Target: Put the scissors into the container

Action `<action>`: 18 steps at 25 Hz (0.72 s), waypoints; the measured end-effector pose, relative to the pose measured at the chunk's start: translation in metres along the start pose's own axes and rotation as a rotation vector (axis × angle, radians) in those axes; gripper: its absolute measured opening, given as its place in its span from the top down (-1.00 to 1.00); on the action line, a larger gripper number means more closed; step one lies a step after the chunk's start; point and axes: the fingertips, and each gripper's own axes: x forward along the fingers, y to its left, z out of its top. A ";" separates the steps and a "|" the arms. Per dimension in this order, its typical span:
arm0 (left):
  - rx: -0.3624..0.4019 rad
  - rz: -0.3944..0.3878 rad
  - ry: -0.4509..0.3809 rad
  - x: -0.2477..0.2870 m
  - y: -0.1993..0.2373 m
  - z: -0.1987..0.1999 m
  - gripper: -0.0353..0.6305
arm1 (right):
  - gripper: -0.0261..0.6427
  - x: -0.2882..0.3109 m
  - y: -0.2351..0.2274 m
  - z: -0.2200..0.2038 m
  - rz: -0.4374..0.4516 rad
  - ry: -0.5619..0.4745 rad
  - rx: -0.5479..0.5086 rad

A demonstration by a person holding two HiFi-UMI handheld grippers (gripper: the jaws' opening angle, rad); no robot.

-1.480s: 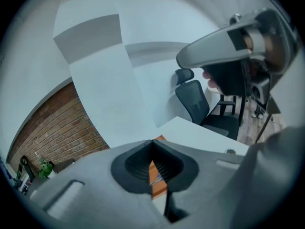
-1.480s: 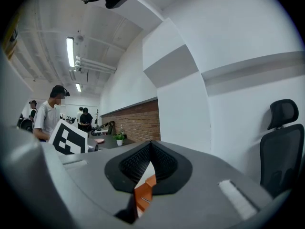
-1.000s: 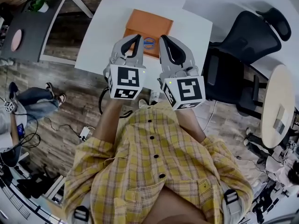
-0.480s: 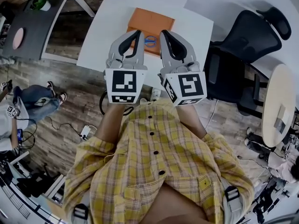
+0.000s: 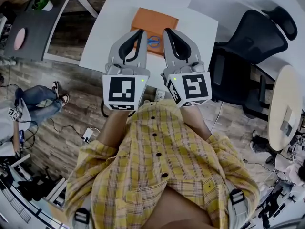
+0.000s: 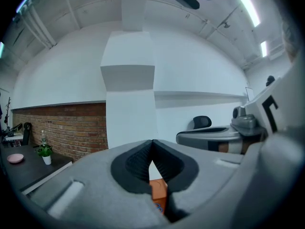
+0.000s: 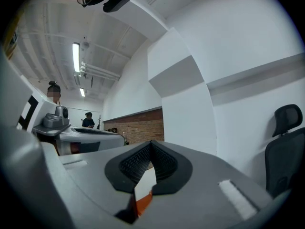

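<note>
Flanking scissors (image 5: 153, 41), container (image 5: 155, 18) — left hand-held gripper (image 5: 141, 32), right hand-held gripper (image 5: 166, 31).

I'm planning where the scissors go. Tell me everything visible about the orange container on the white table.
The flat, rectangular orange container lies on the white table, turned slightly askew to the table's edges. Its surface looks matte and plain; the material cannot be told. The blue-handled scissors show at its near edge; whether inside or on top is unclear. The left gripper and right gripper, both shut and empty, hover above and hide its near corners.
</note>
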 end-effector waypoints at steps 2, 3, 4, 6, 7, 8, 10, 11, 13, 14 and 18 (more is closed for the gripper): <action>-0.001 0.002 -0.009 -0.001 -0.001 0.002 0.88 | 0.91 0.000 0.001 0.001 0.001 -0.003 -0.001; -0.002 0.002 -0.013 -0.002 -0.001 0.003 0.88 | 0.91 -0.001 0.001 0.002 0.002 -0.005 -0.002; -0.002 0.003 -0.016 -0.003 -0.002 0.004 0.88 | 0.91 -0.002 0.002 0.002 0.003 -0.007 -0.004; -0.004 0.004 -0.021 -0.004 -0.002 0.006 0.88 | 0.91 -0.003 0.003 0.004 0.005 -0.010 -0.007; -0.006 0.005 -0.023 -0.004 -0.002 0.006 0.88 | 0.91 -0.003 0.003 0.005 0.005 -0.011 -0.007; -0.008 0.006 -0.025 -0.004 -0.002 0.007 0.88 | 0.91 -0.004 0.002 0.005 0.006 -0.012 -0.007; -0.011 0.006 -0.028 -0.002 -0.004 0.007 0.88 | 0.91 -0.004 0.000 0.005 0.009 -0.013 -0.003; -0.013 0.004 -0.030 -0.001 -0.004 0.007 0.88 | 0.91 -0.003 -0.002 0.004 0.011 -0.013 0.000; -0.015 0.001 -0.035 0.000 -0.003 0.008 0.88 | 0.91 -0.001 -0.002 0.004 0.014 -0.014 0.004; -0.016 0.001 -0.037 -0.001 -0.002 0.008 0.88 | 0.91 -0.001 -0.001 0.003 0.015 -0.015 0.004; -0.019 0.001 -0.036 -0.005 0.004 0.003 0.88 | 0.91 0.002 0.007 0.001 0.018 -0.018 0.001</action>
